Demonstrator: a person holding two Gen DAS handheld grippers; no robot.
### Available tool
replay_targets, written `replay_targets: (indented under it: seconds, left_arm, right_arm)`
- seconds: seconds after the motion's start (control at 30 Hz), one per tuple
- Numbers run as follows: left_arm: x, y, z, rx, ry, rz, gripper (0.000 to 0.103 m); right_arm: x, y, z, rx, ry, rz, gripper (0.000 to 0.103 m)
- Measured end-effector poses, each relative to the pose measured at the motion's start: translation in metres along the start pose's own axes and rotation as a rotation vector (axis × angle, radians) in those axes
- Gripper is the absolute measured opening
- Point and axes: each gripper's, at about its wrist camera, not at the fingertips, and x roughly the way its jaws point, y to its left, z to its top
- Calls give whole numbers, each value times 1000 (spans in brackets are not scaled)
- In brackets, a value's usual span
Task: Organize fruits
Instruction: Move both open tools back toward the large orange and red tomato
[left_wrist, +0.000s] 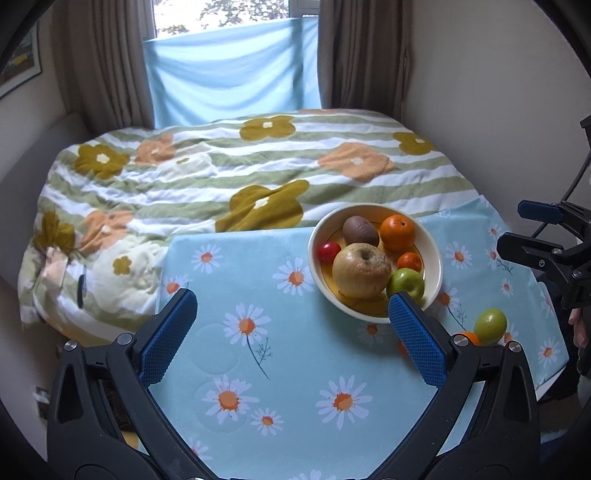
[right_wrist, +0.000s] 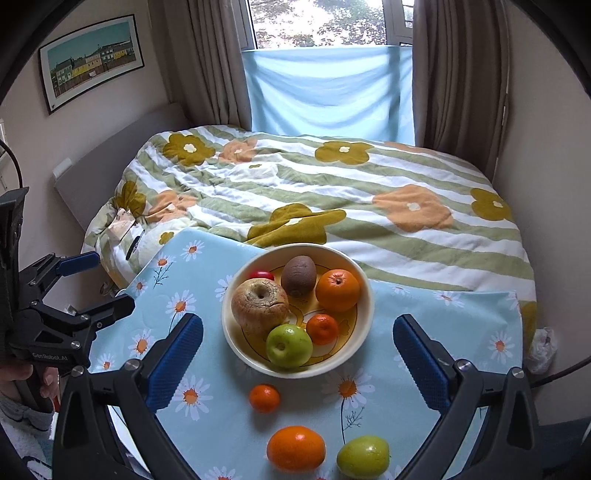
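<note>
Though loose, fruit (right_wrist: 295, 447) beside bowl (right_wrist: 364, 325)

- A home bedroom.
- A bed (right_wrist: 369, 206) under a flower-print duvet fills the room.
- Brown curtains (right_wrist: 207, 55) frame the window (right_wrist: 317, 22).
- A framed picture (right_wrist: 92, 61) hangs on the wall.

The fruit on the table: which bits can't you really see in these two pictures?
- Left wrist view: orange mostly hidden behind the left gripper.
- Right wrist view: red fruit in the bowl half hidden behind the wrinkled apple.
- Small mandarin: not in the left view.
</note>
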Motion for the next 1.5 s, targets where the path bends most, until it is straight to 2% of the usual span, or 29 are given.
replay_targets:
  seconds: [0.27,0.53,0.67,0.8,1.13,1.37,1.5]
  left_arm:
    - [-22,-6,-5,39,-22,-101,103]
    - [-21,-24,-20,85,3,-178,103]
    - [-16,-42,-28,108,24,-205,103]
    - [-5,-66,-39,141,47,-230,103]
    - [35,-139,-80,347,116,-255,103]
    - [59,-176,-99,478,152,-275,103]
    - [76,-192,-104,518,174,-274,97]
  right_arm:
    - [-41,-2,-20,70,9,-114,103]
    - [-66,-11,-65,168,42,-234,103]
    - [-72,-23,-89,227,64,-235,103]
    - [-70,-34,-110,234,89,-253,103]
    - [-50,-67,-152,158,154,-190,103]
    - [-24,-80,-178,132,194,-127,101]
    - [-12,-84,-187,105,214,-110,97]
